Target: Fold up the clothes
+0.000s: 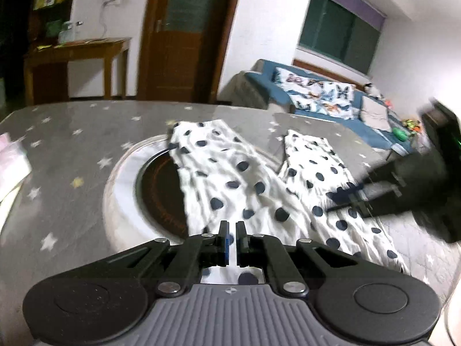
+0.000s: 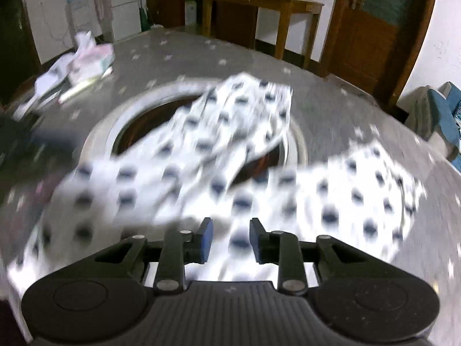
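Note:
White trousers with dark blue dots (image 1: 230, 178) lie spread on the table, their two legs running away from me over a round dark recess (image 1: 161, 190). My left gripper (image 1: 232, 235) sits low at the near edge of the garment. Its jaws are shut, with a thin strip of the white cloth pinched between the pads. My right gripper (image 2: 230, 239) hovers over the blurred trousers (image 2: 201, 155), jaws apart, with nothing pressed between them. In the left wrist view the right gripper (image 1: 343, 199) shows as a dark blur over the right leg.
The table (image 1: 72, 150) has a grey star-patterned cover under glass. A pink and white tissue pack and papers (image 2: 86, 60) lie at its far left. Behind stand a wooden side table (image 2: 259, 3), a wooden door (image 1: 184, 34) and a blue sofa (image 1: 325, 98).

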